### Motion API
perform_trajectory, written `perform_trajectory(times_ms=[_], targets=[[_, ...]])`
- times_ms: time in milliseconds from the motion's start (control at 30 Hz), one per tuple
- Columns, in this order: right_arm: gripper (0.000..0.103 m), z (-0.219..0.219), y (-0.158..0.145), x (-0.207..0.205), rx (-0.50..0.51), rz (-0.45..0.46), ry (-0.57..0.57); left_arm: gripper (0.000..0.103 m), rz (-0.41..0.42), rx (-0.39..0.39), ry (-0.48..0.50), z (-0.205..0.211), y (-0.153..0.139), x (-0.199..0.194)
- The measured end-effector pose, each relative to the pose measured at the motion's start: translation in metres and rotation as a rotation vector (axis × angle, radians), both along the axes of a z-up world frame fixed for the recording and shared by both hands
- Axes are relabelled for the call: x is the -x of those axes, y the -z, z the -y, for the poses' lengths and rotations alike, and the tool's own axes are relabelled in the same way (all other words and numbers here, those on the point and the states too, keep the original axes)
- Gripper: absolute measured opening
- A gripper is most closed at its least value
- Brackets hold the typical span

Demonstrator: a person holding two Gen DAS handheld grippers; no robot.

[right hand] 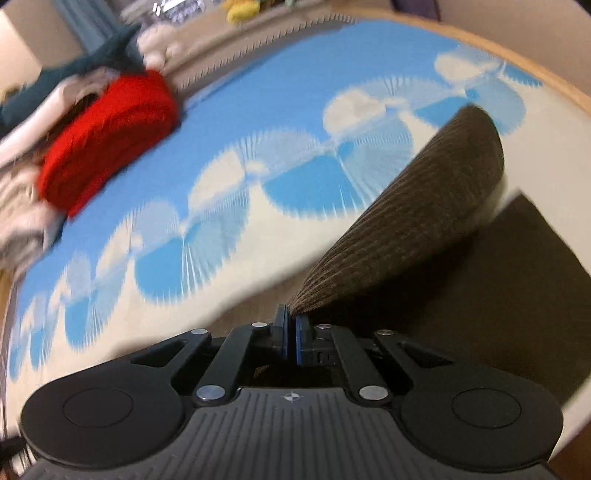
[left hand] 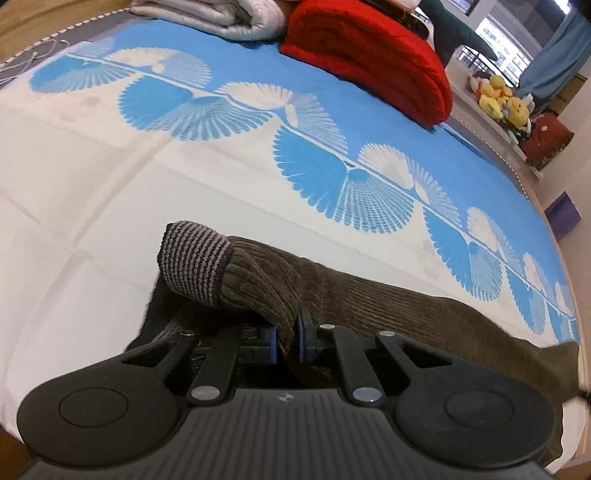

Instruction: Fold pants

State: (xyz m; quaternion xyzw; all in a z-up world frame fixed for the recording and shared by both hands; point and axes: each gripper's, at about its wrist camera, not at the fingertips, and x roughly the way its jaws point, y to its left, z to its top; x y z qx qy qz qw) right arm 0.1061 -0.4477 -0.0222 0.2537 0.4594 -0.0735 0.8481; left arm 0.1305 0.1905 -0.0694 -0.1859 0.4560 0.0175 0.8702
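Pants: brown corduroy pants (left hand: 388,295) lie on the white part of the bed (left hand: 92,184), a striped cuff (left hand: 192,258) raised near my left side.
Left gripper: my left gripper (left hand: 287,341) is clenched on a fold of the corduroy just below that cuff.
Right gripper: my right gripper (right hand: 291,334) pinches an edge of the pants (right hand: 424,192), which rise in an arch above the flat part.
Bed: blue and white, fan-patterned.
Beyond: a folded red blanket (left hand: 369,55) at the far side; yellow plush toys (left hand: 498,99) on a shelf past the bed.

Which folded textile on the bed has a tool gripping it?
The brown corduroy pants, clamped by the left tool near the striped cuff. The red blanket and grey quilt lie untouched at the far edge.
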Motion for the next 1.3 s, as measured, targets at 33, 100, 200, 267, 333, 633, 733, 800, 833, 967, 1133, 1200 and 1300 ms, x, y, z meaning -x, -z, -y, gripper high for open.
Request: perform_trajectory(times_ms=[33,100,200,267,333,633,733,800,833,967,1133,1200,1300], targets=[[0.003,-0.002,0.009,0.007,0.005,-0.043,-0.035,0.011,-0.006,-0.004,0.000,-0.002,0.000,0.003],[0.003,-0.003,0.031,0.018,-0.005,-0.148,-0.116,0.011,-0.039,-0.020,0.009,-0.003,0.004,0.005],[0.006,0.005,0.045,0.029,-0.037,-0.144,-0.158,0.012,-0.129,-0.051,0.037,0.000,0.017,0.003],[0.008,0.010,0.043,0.034,-0.029,-0.087,-0.162,0.016,-0.146,-0.067,0.044,0.001,0.021,0.003],[0.009,0.014,0.043,0.040,-0.024,-0.014,-0.159,0.016,-0.147,-0.073,0.043,0.002,0.022,0.003],[0.029,0.059,0.032,0.057,-0.021,0.135,0.064,0.022,-0.176,-0.079,0.013,0.003,0.028,-0.004],[0.029,0.088,0.040,0.065,-0.077,0.152,0.223,0.025,-0.188,-0.081,0.001,0.005,0.029,-0.008],[0.033,0.097,0.046,0.063,-0.095,0.142,0.261,0.025,-0.202,-0.086,-0.005,0.006,0.032,-0.011],[0.033,0.101,0.050,0.063,-0.096,0.133,0.267,0.025,-0.207,-0.093,-0.005,0.008,0.033,-0.013],[0.042,0.121,0.063,0.064,-0.096,0.077,0.440,0.026,-0.221,-0.101,-0.004,0.008,0.036,-0.015],[0.044,0.147,0.103,0.072,-0.264,-0.046,0.631,0.026,-0.225,-0.069,-0.015,0.003,0.037,-0.015],[0.044,0.145,0.106,0.069,-0.284,-0.047,0.636,0.026,-0.226,-0.072,-0.009,0.004,0.037,-0.015],[0.043,0.138,0.104,0.058,-0.232,-0.038,0.609,0.028,-0.223,-0.085,0.006,0.007,0.037,-0.015]])
